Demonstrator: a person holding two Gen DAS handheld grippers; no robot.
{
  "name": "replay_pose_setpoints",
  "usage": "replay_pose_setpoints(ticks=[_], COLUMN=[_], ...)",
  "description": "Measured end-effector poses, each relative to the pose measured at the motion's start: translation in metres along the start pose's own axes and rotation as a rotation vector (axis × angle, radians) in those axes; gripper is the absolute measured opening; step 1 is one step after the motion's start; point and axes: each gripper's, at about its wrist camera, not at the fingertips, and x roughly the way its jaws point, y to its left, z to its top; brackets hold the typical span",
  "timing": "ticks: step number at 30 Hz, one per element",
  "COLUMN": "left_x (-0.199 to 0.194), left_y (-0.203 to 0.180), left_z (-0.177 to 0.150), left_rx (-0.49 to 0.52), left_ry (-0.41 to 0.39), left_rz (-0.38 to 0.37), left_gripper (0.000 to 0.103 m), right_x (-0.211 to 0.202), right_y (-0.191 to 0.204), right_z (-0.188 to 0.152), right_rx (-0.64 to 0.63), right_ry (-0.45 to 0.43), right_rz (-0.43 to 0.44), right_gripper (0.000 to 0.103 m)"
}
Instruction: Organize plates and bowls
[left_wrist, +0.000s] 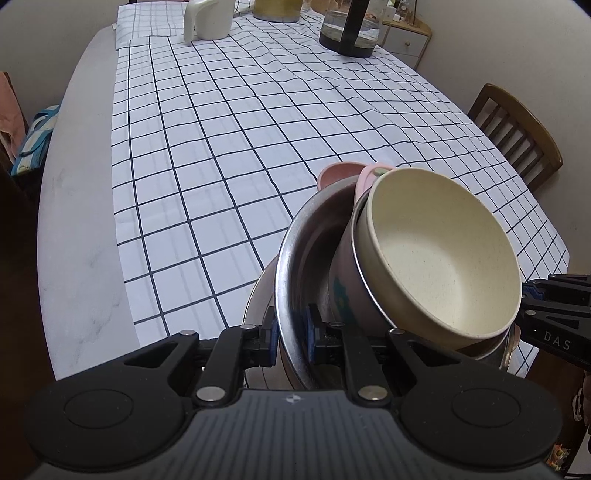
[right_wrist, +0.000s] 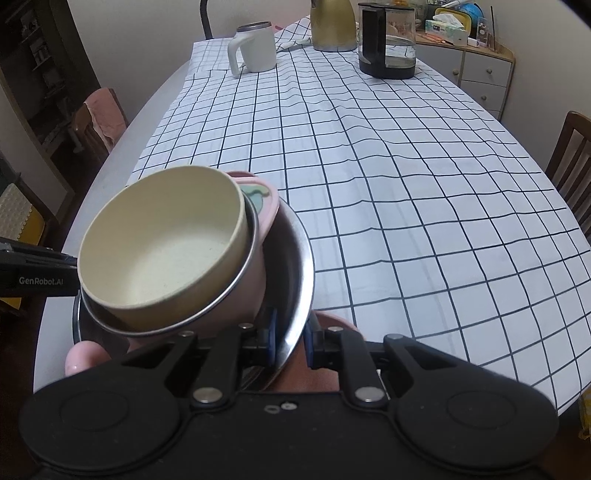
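A stack of dishes hangs between my two grippers over the near end of the table. On top is a cream bowl (left_wrist: 443, 258) (right_wrist: 162, 251), tilted. It sits in a pink steel-rimmed bowl (left_wrist: 343, 291) (right_wrist: 236, 306), which rests in a wide steel bowl (left_wrist: 314, 236) (right_wrist: 299, 266). A pink plate (left_wrist: 336, 173) (right_wrist: 332, 325) shows under and behind them. My left gripper (left_wrist: 291, 338) is shut on the steel bowl's rim. My right gripper (right_wrist: 290, 343) is shut on the opposite rim. Each gripper shows at the edge of the other's view.
The table wears a white checked cloth (left_wrist: 258, 147) (right_wrist: 406, 184). At its far end stand a white mug (right_wrist: 255, 48), a gold kettle (right_wrist: 332, 26) and a glass coffee pot (right_wrist: 388, 44). Wooden chairs (left_wrist: 517, 133) (right_wrist: 572, 162) flank the table, and a drawer cabinet (right_wrist: 484, 77) stands behind.
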Motion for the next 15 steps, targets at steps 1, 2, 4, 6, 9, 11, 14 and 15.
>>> replay_pose_setpoints(ticks=[1,2,4,6,9,11,14,15], left_x=[0.000,0.001,0.001,0.000,-0.002,-0.005,-0.009,-0.011], left_y=[0.001,0.002,0.004,0.004,0.001,-0.002,-0.005,-0.005], left_z=[0.001,0.001,-0.001,-0.003,-0.005,-0.006,-0.008,-0.009], left_rx=[-0.004,-0.008,-0.018,-0.021,-0.018,-0.009,-0.006,-0.009], left_ry=[0.000,0.002,0.005,0.006,0.002,-0.009,-0.018,-0.021], left_rz=[-0.001,-0.003,-0.007,-0.006,0.004,0.018,0.041,0.047], left_gripper=[0.013,0.013,0.013,0.014,0.014,0.014,0.015,0.016], right_x=[0.000,0.001,0.002,0.002,0.002,0.001,-0.003,-0.005], right_y=[0.000,-0.001,0.000,0.002,0.004,0.006,0.006,0.006], right_z=[0.001,0.003,0.004,0.005,0.005,0.003,0.003,0.003], right_rx=[-0.001,0.001,-0.001,-0.008,-0.009,-0.015,-0.023,-0.025], right_ry=[0.002,0.004,0.007,0.016,0.025,0.027,0.024,0.022], right_rz=[-0.001,-0.001,-0.002,-0.007,-0.014,-0.017,-0.009,-0.006], right_gripper=[0.015,0.015,0.016,0.016,0.019,0.022,0.026,0.029])
